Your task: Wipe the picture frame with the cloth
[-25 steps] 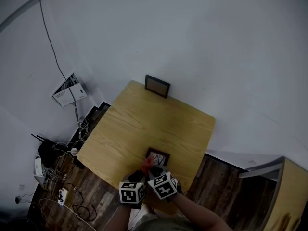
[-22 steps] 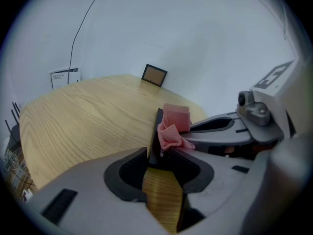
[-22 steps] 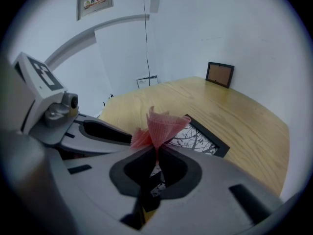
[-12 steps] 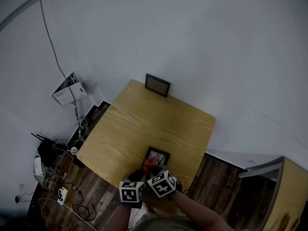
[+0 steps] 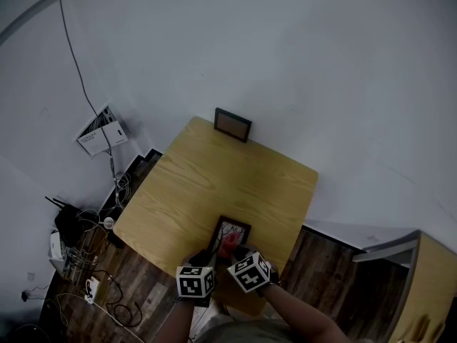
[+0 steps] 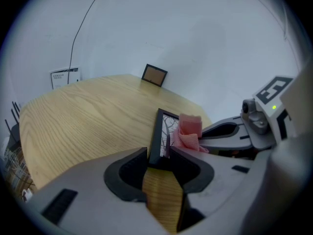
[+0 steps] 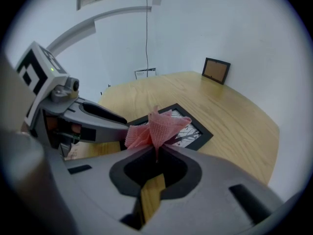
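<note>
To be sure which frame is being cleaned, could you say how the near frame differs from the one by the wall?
The near frame lies on the table, its edge in the left claw; the far frame stands upright, untouched. The near frame shows a black-and-white tree print partly under the pink cloth; the far frame shows a plain brown panel. Both have dark borders.

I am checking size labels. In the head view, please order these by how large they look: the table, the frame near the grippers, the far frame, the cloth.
1. table
2. far frame and near frame: they look alike, and the near one is partly covered, so I do not rank them.
3. cloth, smallest.
</note>
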